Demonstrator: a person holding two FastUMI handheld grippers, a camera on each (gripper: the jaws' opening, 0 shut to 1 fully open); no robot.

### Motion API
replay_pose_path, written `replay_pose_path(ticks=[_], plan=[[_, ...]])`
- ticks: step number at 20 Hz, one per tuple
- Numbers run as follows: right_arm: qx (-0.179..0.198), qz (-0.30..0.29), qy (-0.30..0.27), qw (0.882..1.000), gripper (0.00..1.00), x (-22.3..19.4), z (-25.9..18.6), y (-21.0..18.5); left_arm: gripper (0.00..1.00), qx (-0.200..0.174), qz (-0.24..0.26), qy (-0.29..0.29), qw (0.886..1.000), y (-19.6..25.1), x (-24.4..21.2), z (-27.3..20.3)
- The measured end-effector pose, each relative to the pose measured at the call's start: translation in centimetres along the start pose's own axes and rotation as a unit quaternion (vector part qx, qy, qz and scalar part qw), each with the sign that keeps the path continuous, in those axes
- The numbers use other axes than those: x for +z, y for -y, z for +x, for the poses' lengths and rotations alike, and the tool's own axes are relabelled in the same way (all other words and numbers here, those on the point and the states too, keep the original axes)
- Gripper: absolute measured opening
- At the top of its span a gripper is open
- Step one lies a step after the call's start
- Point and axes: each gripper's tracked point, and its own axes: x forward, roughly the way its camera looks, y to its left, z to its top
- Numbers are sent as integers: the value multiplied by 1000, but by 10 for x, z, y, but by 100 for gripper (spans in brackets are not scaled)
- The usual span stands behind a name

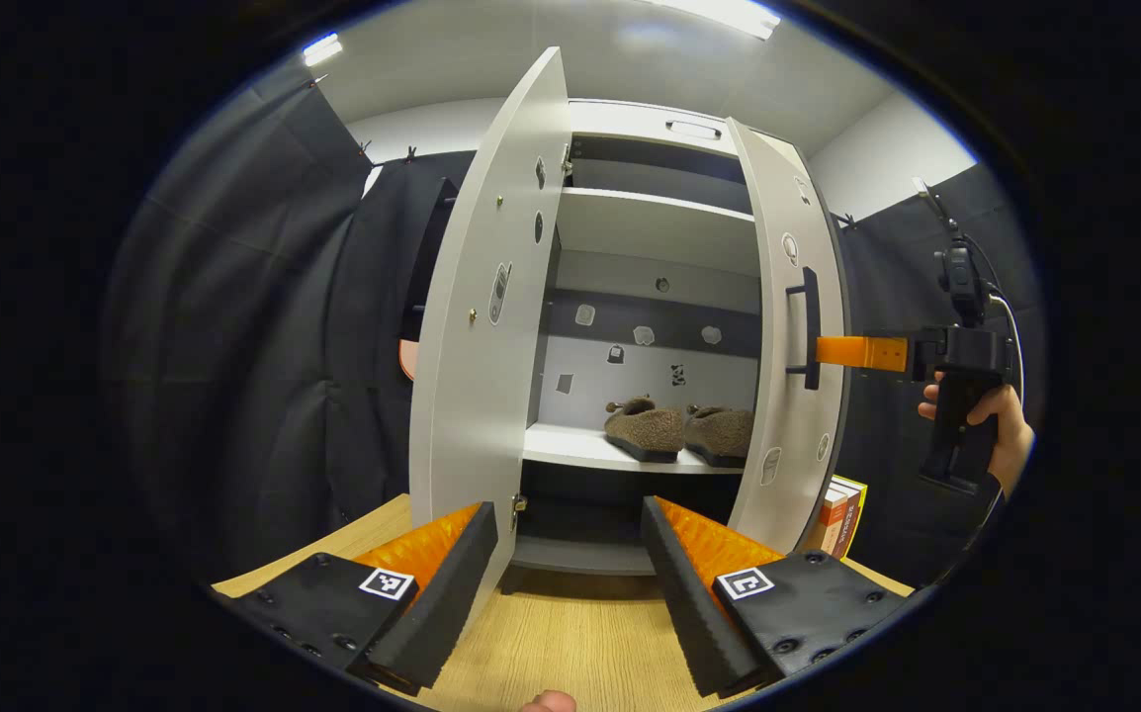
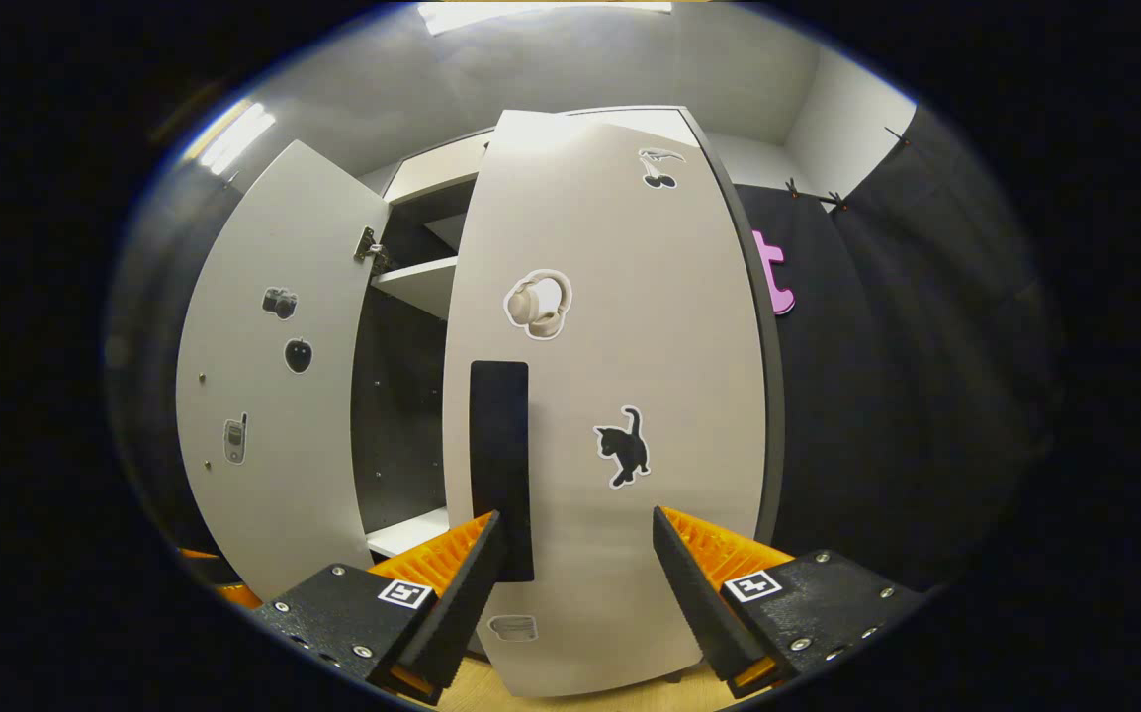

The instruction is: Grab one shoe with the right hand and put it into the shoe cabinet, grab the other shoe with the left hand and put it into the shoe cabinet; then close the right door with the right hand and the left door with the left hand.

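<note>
Already both brown slippers [image 1: 679, 430] sit on the shoe cabinet [image 1: 650, 222] shelf, so the right tongs [image 2: 575, 583], spread and empty, must push the right door [image 2: 610, 396] shut by its black handle [image 2: 499, 465], while the left tongs [image 1: 566, 583] wait spread

Hidden and cut-off parts

The right door [image 1: 790, 336] covers the heel of the right brown slipper [image 1: 722, 433] and part of the books [image 1: 842, 514]. In the right gripper view, this door [image 2: 610, 396] hides most of the shoe cabinet's shelves [image 2: 417, 282].
</note>
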Motion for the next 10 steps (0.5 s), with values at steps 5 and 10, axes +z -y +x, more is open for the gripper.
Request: replay_pose_path(ticks=[5,10], plan=[[5,6,-16,1000,91,-5,27,-9,95,3,4,1,1000,-3,1,0],[-7,-36,-11,999,91,-5,47,-18,95,7,2,0,1000,-7,2,-2]])
